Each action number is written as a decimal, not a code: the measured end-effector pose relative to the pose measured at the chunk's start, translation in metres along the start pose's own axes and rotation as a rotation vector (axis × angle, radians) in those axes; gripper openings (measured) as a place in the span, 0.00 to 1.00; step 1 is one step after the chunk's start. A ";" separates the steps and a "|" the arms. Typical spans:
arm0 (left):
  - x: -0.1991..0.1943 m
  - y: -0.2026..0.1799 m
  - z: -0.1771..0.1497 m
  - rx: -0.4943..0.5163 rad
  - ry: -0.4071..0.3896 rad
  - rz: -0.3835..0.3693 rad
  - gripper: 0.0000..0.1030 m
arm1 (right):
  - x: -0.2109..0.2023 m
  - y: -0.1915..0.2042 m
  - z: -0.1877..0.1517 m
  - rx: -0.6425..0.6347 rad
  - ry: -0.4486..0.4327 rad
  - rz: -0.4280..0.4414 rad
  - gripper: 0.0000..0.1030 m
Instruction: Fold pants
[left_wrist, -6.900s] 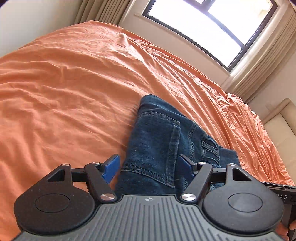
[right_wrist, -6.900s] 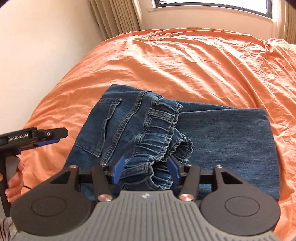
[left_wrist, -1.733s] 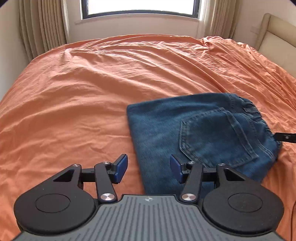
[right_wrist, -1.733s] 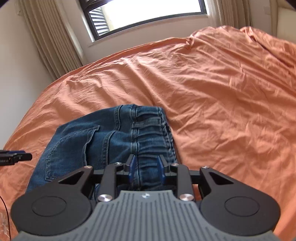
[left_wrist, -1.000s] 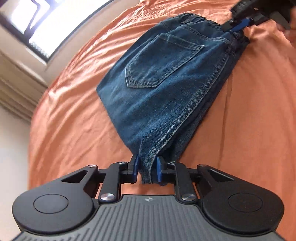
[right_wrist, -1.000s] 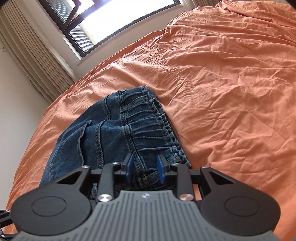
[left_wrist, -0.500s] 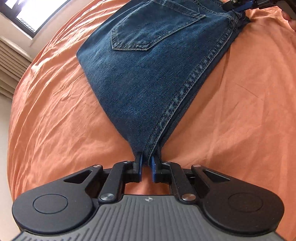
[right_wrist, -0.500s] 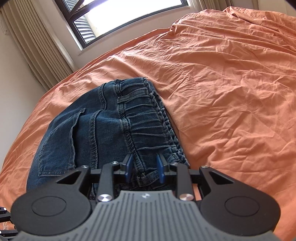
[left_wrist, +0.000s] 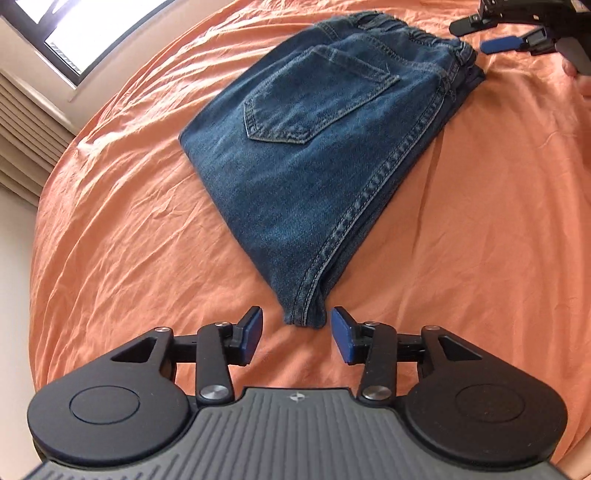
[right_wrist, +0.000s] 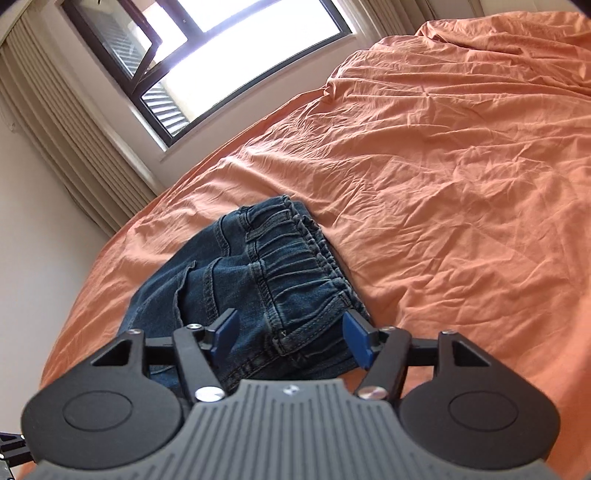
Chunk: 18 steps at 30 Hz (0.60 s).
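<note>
On bedsheet (left_wrist: 129, 221): folded pants (left_wrist: 314, 147), waistband toward right gripper (right_wrist: 291, 338); both jaws released.

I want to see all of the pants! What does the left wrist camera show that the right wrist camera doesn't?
Only the left wrist view shows the back pocket from above, the narrow folded end by the open left gripper, and the right gripper from outside. Only the right wrist view shows the whole window and the gathered waistband close up. Both show the folded jeans on the orange bedsheet.
</note>
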<state>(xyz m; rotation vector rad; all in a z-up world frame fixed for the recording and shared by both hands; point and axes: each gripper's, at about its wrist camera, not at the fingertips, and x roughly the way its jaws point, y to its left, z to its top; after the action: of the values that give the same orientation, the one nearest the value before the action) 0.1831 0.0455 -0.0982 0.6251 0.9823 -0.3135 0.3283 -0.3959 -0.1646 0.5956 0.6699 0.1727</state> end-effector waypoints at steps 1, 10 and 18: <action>-0.005 0.004 0.001 -0.021 -0.021 -0.014 0.52 | -0.004 -0.002 0.000 0.015 -0.002 0.004 0.62; 0.000 0.077 -0.002 -0.552 -0.205 -0.255 0.80 | -0.009 -0.039 0.001 0.290 0.045 0.097 0.75; 0.075 0.125 -0.024 -1.033 -0.261 -0.467 0.81 | 0.025 -0.056 0.002 0.328 0.122 0.122 0.75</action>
<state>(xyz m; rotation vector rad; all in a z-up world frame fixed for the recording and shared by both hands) 0.2705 0.1607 -0.1280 -0.5810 0.8851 -0.2431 0.3469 -0.4340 -0.2089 0.9482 0.7875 0.2162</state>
